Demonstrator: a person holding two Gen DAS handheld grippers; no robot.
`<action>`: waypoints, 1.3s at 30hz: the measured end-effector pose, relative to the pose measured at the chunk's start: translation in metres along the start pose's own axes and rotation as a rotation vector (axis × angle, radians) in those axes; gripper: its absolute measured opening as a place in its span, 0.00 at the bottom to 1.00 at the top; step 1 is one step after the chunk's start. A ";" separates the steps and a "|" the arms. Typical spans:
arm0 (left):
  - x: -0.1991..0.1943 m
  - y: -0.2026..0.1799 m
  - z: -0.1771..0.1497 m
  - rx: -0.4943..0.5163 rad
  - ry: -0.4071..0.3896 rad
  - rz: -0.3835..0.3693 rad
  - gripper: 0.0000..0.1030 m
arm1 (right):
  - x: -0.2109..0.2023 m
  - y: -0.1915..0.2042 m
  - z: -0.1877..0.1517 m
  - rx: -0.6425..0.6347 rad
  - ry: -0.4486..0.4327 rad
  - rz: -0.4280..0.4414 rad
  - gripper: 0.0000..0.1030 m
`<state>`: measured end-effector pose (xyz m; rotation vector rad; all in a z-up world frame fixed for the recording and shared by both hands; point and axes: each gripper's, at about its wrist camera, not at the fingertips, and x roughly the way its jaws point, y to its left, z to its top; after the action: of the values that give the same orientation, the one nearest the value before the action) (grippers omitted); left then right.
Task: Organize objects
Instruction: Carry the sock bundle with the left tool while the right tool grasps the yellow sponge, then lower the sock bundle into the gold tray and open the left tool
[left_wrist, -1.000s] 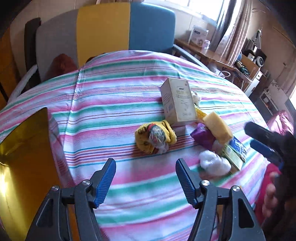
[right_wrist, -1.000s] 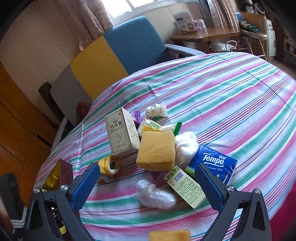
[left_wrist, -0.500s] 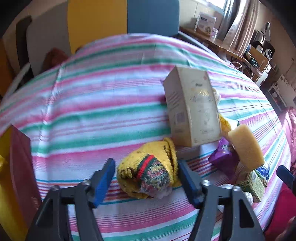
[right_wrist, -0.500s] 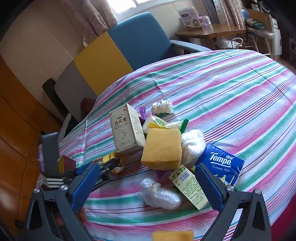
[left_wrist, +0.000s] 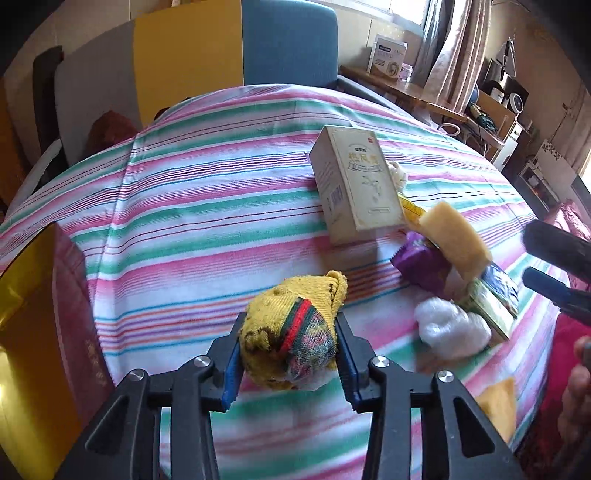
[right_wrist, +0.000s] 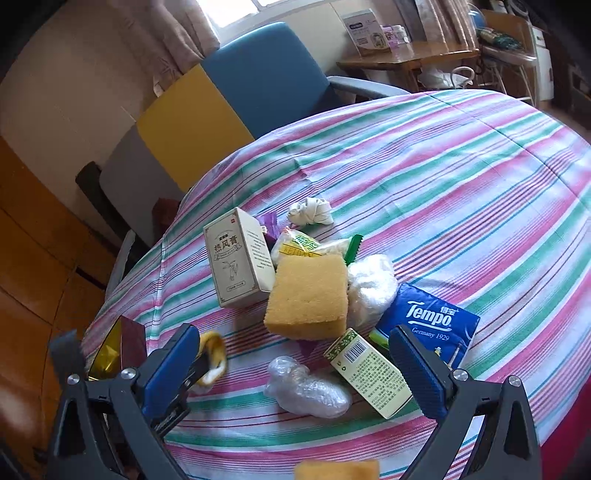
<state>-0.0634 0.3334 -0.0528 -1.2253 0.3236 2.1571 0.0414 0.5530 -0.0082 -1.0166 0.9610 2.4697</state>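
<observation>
In the left wrist view, a desk (left_wrist: 207, 206) under a pink, green and white striped cloth fills the picture. Behind it stand a blue and yellow chair (left_wrist: 236, 44), curtains and a wooden side table. The left claw (left_wrist: 289, 356) is closing, and its blue pads press both sides of a rolled yellow sock (left_wrist: 291, 336) at the near edge. To the right a cream box (left_wrist: 358, 192) stands upright, and a yellow sponge (left_wrist: 456, 242) leans beside it. A gold container (left_wrist: 26, 332) at the left is cut off.

In the right wrist view, the right claw (right_wrist: 295, 373) stands wide open with nothing held, above a clear plastic bundle (right_wrist: 306, 387) and a green carton (right_wrist: 373, 373). A blue tissue pack (right_wrist: 432, 317) lies on the right. The sock is mostly hidden behind the left finger.
</observation>
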 end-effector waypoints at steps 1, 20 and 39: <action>-0.007 0.002 -0.004 -0.003 -0.009 -0.007 0.42 | 0.000 -0.001 0.000 0.007 0.002 -0.002 1.00; -0.101 0.031 -0.054 -0.031 -0.146 -0.082 0.42 | -0.019 0.008 -0.054 -0.019 0.239 -0.173 0.95; -0.143 0.211 -0.084 -0.356 -0.188 0.173 0.42 | 0.031 0.056 -0.135 -0.468 0.292 -0.260 0.54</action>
<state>-0.0857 0.0714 0.0026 -1.2027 -0.0399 2.5372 0.0606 0.4205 -0.0754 -1.5707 0.2837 2.4111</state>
